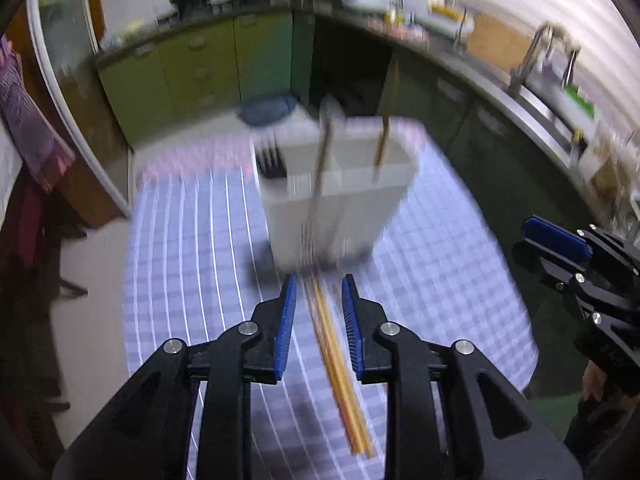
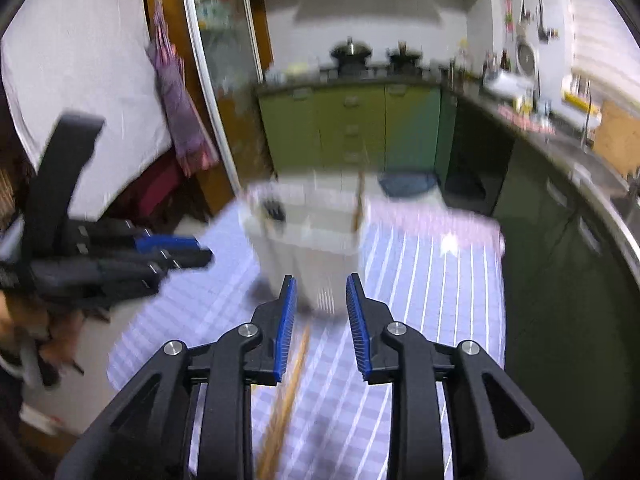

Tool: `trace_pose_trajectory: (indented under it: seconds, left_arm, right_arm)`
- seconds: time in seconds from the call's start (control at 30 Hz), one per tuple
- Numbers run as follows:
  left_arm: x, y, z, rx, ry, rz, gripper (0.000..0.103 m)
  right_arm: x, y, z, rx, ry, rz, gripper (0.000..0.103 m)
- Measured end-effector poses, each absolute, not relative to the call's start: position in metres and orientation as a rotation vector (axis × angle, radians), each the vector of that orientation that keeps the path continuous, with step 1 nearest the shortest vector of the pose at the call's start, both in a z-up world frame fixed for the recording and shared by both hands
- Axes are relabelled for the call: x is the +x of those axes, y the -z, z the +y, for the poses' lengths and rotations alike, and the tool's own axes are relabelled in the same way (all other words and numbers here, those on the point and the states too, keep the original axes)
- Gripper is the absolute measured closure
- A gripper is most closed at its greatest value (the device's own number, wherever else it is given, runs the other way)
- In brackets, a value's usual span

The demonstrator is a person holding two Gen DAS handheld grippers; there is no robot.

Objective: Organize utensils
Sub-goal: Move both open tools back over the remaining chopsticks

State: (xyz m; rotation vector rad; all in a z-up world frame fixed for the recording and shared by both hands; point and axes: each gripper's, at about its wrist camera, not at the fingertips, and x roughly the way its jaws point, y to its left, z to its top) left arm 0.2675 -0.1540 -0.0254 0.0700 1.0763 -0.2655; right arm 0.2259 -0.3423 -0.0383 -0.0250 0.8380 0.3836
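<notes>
The left gripper [image 1: 319, 296] stands open above loose wooden chopsticks [image 1: 340, 376] on the checkered tablecloth [image 1: 440, 280]. The right gripper [image 2: 321, 296] is open and empty too. At 12 o'clock stands the white utensil holder [image 1: 340, 200], chopsticks already upright inside. Likely step: picking up; next, lower and pinch squarely.

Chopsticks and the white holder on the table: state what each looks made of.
Chopsticks: probably bamboo or wood, going by the tan-yellow colour and dull surface. White holder: likely plastic, with opaque white, smooth walls and moulded compartments; motion blur leaves ceramic possible. Both lie ahead of the open left tongs.
</notes>
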Motion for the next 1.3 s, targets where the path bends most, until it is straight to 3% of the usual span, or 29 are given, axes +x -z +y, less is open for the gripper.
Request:
trace_pose_trajectory:
  seconds: [0.17, 0.5, 1.1, 1.3]
  left_arm:
    - [0.270, 0.096, -0.159, 0.042, 0.261, 1.277, 0.081]
    - [0.295, 0.147, -0.164, 0.032, 0.158, 1.357, 0.088]
    - [0.300, 0.178, -0.176, 0.065, 0.138, 1.381, 0.096]
    - [0.274, 0.154, -0.159, 0.055, 0.159, 1.267, 0.097]
  right_arm:
    - [0.207, 0.098, -0.361, 0.043, -0.374, 0.943, 0.077]
    - [0.197, 0.125, -0.361, 0.075, -0.405, 0.979, 0.069]
    - [0.199, 0.132, -0.357, 0.087, -0.416, 0.997, 0.070]
    - [0.212, 0.147, -0.346, 0.066, -0.422, 1.064, 0.070]
